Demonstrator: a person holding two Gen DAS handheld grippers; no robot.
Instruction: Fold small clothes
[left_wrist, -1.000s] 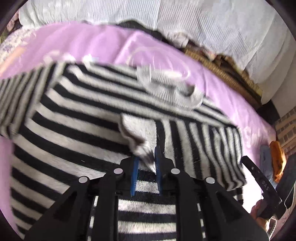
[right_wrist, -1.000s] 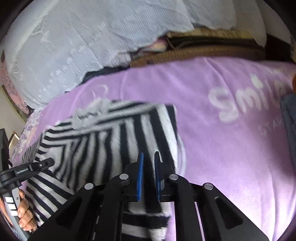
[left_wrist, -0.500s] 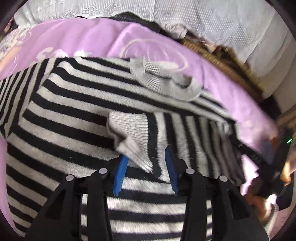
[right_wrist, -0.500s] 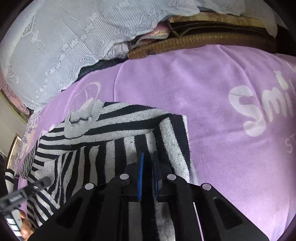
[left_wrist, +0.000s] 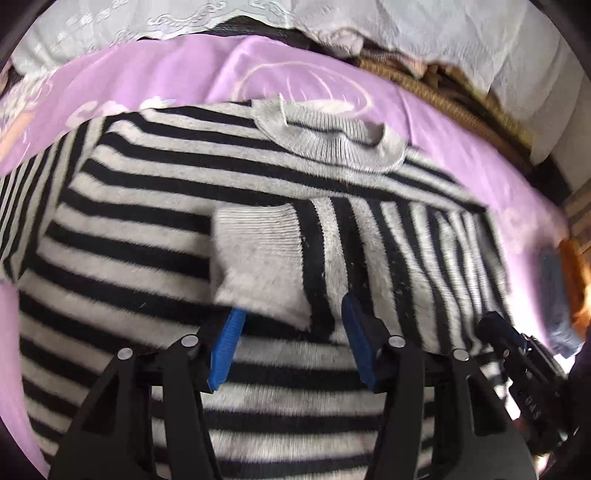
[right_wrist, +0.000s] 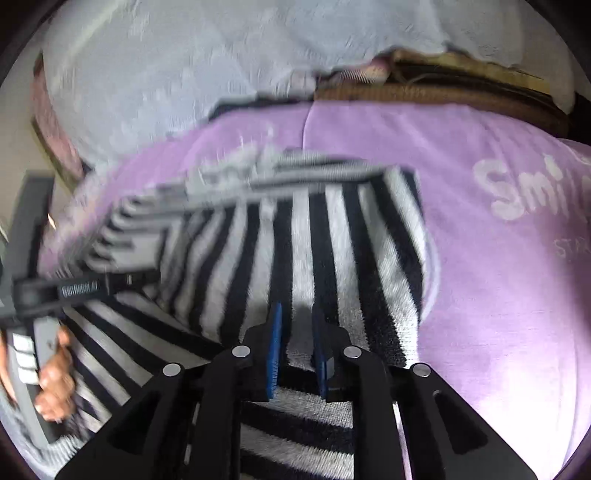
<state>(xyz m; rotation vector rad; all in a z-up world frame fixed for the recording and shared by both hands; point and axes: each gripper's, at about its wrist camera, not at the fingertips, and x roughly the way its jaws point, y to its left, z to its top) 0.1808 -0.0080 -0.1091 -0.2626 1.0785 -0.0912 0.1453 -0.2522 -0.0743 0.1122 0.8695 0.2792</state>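
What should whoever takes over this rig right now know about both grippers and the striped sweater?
Left gripper: open, holding nothing, its fingers either side of the grey cuff.
Right gripper: a narrow gap between its fingers, over the folded sleeve; whether it grips fabric is unclear.
Striped sweater: flat on the purple blanket, collar at the far end.
Done: one sleeve folded across the chest.
Left: the other sleeve lies out at the left edge, then fold the body.

Striped sweater (left_wrist: 155, 229) on purple blanket (right_wrist: 498, 295)
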